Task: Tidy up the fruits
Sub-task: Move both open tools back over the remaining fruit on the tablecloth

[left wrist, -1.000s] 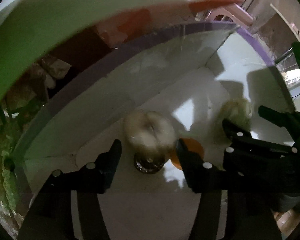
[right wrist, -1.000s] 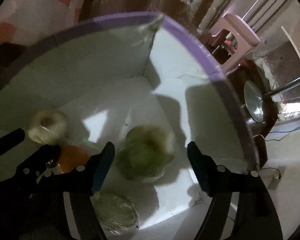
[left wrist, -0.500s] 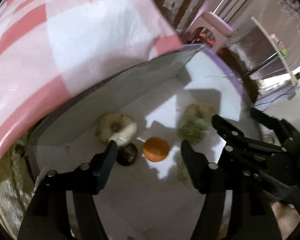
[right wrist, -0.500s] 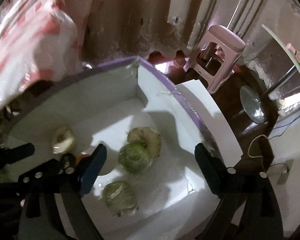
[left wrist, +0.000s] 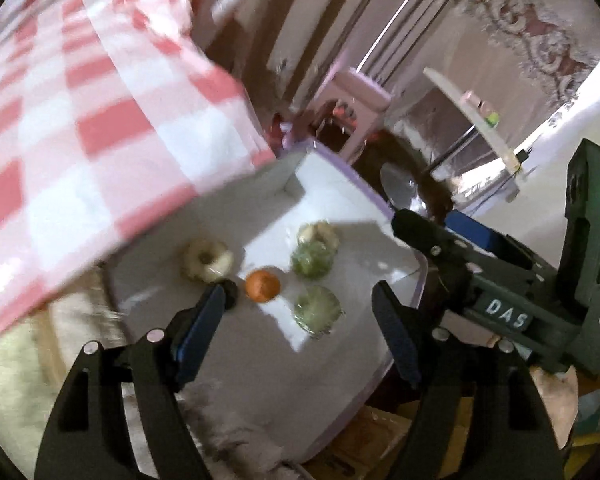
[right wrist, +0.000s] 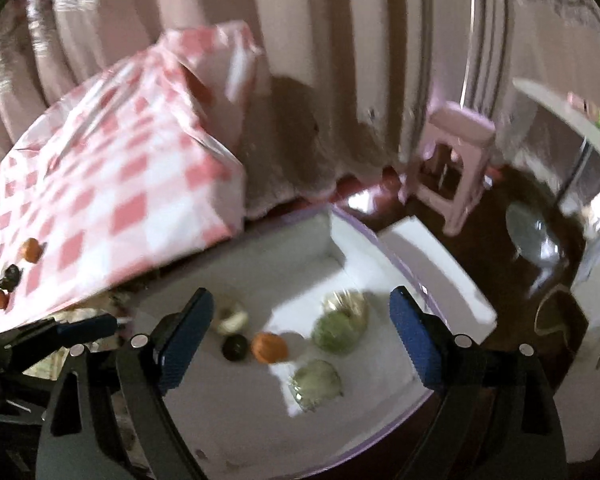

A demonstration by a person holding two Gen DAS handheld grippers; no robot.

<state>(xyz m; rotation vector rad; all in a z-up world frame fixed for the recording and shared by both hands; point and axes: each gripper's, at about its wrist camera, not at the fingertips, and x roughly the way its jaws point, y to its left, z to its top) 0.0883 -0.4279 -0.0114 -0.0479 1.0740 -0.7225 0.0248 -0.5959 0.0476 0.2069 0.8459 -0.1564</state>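
A white box with a purple rim (left wrist: 380,204) (right wrist: 380,236) sits low beside the table and holds fruit. In it lie an orange (left wrist: 262,285) (right wrist: 269,347), a small dark fruit (left wrist: 231,295) (right wrist: 235,347), a pale wrapped fruit (left wrist: 209,260) (right wrist: 231,317), and three greenish wrapped fruits (left wrist: 313,257) (right wrist: 337,332). My left gripper (left wrist: 296,320) hangs open above the box with nothing between its fingers. My right gripper (right wrist: 300,332) is also open and empty, higher over the box. On the checked tablecloth (right wrist: 112,200) at the far left lie two oranges (right wrist: 31,250) and a dark fruit (right wrist: 10,278).
A red-and-white checked tablecloth (left wrist: 80,120) overhangs the box on the left. A pink plastic stool (right wrist: 456,160) (left wrist: 352,104) stands behind the box on the dark floor. A round fan base (right wrist: 528,232) lies at right. Curtains hang along the back wall.
Both grippers have pulled up and back out of the box, so the fruits look smaller and the table, stool and floor have come into view. Both stay open and empty.
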